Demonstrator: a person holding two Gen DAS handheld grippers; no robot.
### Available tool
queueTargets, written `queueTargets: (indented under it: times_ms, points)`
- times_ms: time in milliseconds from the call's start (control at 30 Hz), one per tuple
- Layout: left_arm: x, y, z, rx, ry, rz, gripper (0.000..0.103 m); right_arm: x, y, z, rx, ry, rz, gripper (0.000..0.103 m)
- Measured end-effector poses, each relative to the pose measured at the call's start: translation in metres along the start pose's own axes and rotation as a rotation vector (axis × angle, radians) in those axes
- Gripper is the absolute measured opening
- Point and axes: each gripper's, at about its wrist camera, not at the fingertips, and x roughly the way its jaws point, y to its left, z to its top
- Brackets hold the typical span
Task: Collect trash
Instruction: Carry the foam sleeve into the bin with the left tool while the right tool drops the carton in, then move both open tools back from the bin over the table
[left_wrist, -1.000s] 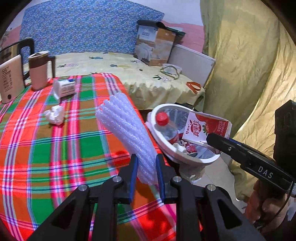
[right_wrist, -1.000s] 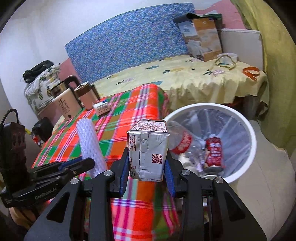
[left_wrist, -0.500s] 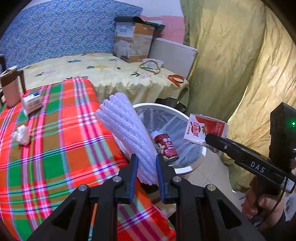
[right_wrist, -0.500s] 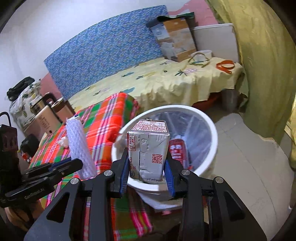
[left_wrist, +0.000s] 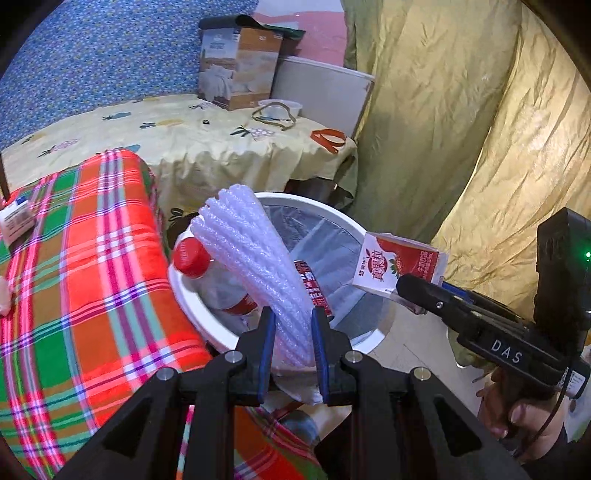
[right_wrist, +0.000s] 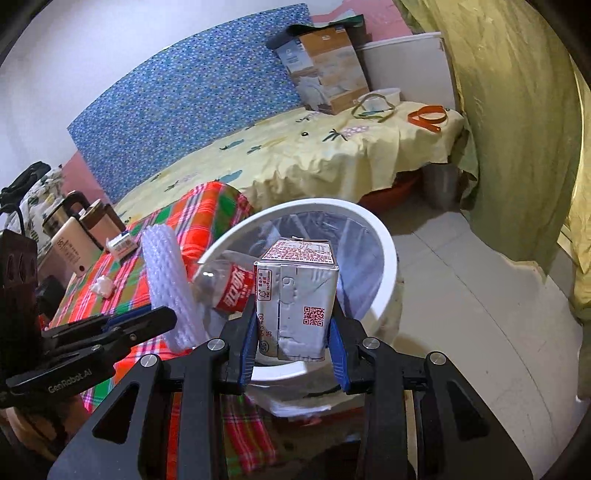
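Tool by tool, from the left: our left tool (left_wrist: 291, 345) is clamped on the lower end of a white foam net sleeve (left_wrist: 251, 254), and the sleeve's long axis slants up and away from the pads, so its free end reaches over the near rim of the white bin (left_wrist: 295, 201). Behind it on the left the plaid tabletop (left_wrist: 92, 258) carries a small box (left_wrist: 16, 218) and a crumpled tissue (right_wrist: 102, 287), which we judge to be trash not yet collected. Inside the bin lie a clear bottle with a red cap (left_wrist: 207, 273) and a red can (left_wrist: 314, 284).

To the right, our right tool (right_wrist: 291, 339) is clamped on a milk carton (right_wrist: 295, 295), held upright with its top toward the bin. In the right wrist view the carton sits directly above the bin's near rim, with the opening just beyond it.

Both loads hang over the bin mouth, so we judge the coming move to be a release. The carton is the better centred of the two; the sleeve's pinched end looks to lie close to the rim, and it could tip outward.
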Motion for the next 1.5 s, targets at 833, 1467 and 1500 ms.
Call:
queueTargets:
  times_ms: [833,1467,1500]
  points:
    - [0.036,-0.001,0.007,-0.010,0.046,-0.027,0.045,0.013,-0.015,0.004,-0.003,0.031,-0.086,0.039]
    - [-0.015,0.021,-0.013,-0.068,-0.021,0.008,0.045,-0.006,0.016,0.004,-0.070,0.001,-0.047,0.040]
    - [-0.018,0.022,-0.014,-0.070,-0.025,0.011,0.045,-0.007,0.019,0.003,-0.076,0.000,-0.041,0.040]
